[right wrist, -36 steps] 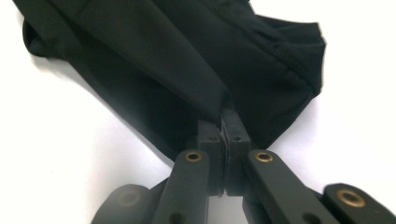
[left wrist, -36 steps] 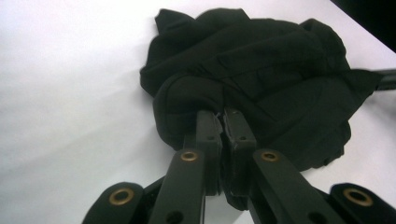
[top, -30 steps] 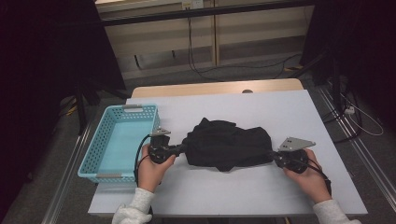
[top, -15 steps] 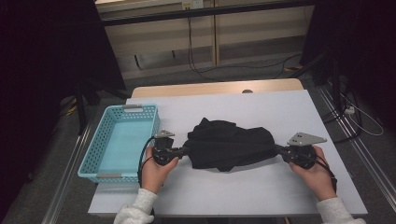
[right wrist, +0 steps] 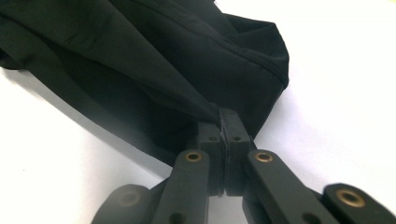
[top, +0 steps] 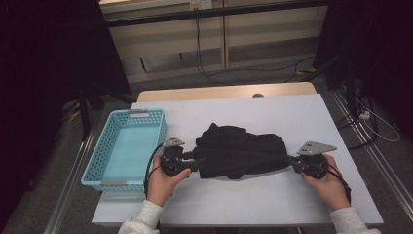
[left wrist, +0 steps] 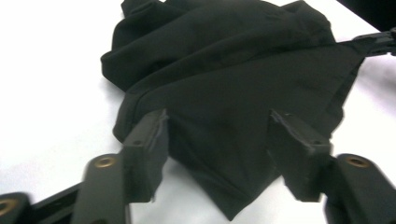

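A crumpled black garment (top: 238, 152) lies in the middle of the white table (top: 292, 109). At its left end my left gripper (top: 195, 163) stands open; its jaws have just been opening, and the cloth's corner (left wrist: 224, 154) lies loose between the two spread fingers (left wrist: 147, 144). At the right end my right gripper (top: 290, 162) is shut on the garment's edge (right wrist: 205, 105), and the cloth runs taut away from the pinched jaws.
A light blue plastic basket (top: 100, 168) stands at the table's left edge, close beside my left hand. Beyond the table's far edge, cables lie on the floor below a pale wall.
My left gripper's jaws have opened and let go of the garment's left corner. The cloth has slackened slightly there. The right gripper keeps its hold.
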Motion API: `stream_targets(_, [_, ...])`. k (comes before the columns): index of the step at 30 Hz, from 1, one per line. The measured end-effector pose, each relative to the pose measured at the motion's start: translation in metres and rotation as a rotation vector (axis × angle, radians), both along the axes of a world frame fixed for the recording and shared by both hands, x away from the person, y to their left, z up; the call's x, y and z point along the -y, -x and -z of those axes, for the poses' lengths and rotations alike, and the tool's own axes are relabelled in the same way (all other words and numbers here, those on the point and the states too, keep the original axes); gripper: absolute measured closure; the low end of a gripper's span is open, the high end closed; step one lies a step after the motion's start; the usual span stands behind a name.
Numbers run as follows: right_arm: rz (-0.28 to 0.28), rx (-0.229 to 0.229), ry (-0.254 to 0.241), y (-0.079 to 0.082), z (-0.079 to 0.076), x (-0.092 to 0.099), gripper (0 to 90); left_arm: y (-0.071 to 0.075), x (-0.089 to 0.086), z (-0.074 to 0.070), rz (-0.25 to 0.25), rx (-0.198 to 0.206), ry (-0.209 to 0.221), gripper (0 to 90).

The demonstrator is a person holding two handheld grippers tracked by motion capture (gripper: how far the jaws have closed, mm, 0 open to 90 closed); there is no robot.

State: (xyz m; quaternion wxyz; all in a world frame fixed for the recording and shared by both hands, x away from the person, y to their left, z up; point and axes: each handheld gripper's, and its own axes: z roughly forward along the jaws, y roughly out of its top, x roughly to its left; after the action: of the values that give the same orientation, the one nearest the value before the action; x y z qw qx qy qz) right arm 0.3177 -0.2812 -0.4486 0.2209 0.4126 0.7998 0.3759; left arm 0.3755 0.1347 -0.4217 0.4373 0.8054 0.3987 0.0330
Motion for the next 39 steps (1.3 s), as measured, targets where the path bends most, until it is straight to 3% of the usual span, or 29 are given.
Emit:
stream_targets(5, [0.013,0.004,-0.012,0.000,0.000,0.000,89.8,0.008,-0.001,0.009,0.024,-0.006,-0.054,34.3])
stream_targets(10, [0.012,0.008,-0.026,-0.001,0.000,-0.001,89.2,0.013,0.001,0.017,0.065,-0.016,-0.053,36.3])
stream_targets(12, [0.004,-0.002,-0.018,-0.001,0.001,-0.002,89.1,0.014,0.006,0.017,0.089,0.008,-0.057,38.2])
stream_targets(15, [-0.002,-0.002,-0.020,-0.001,0.000,-0.005,88.9,0.015,0.011,0.021,0.111,0.007,-0.075,38.5])
stream_targets(18, [-0.003,0.002,-0.021,-0.001,0.000,-0.006,88.0,0.014,0.013,0.030,0.134,0.012,-0.120,33.7])
stream_targets(23, [-0.004,0.001,-0.016,-0.001,0.001,-0.009,87.5,0.015,0.016,0.030,0.156,0.023,-0.129,34.8])
stream_targets(25, [0.001,0.001,-0.017,-0.002,0.002,-0.010,86.0,0.016,0.017,0.029,0.161,0.028,-0.144,41.0])
stream_targets(31, [-0.022,-0.012,0.015,-0.003,0.004,-0.016,78.4,0.014,0.016,0.025,0.149,-0.006,-0.139,81.3])
stream_targets(34, [-0.024,-0.018,0.024,-0.003,0.005,-0.019,70.9,0.014,0.014,0.016,0.131,-0.008,-0.107,85.7])
stream_targets(39, [-0.013,-0.031,0.043,-0.003,0.007,-0.017,65.5,0.011,-0.004,-0.005,0.063,0.041,-0.052,86.3])
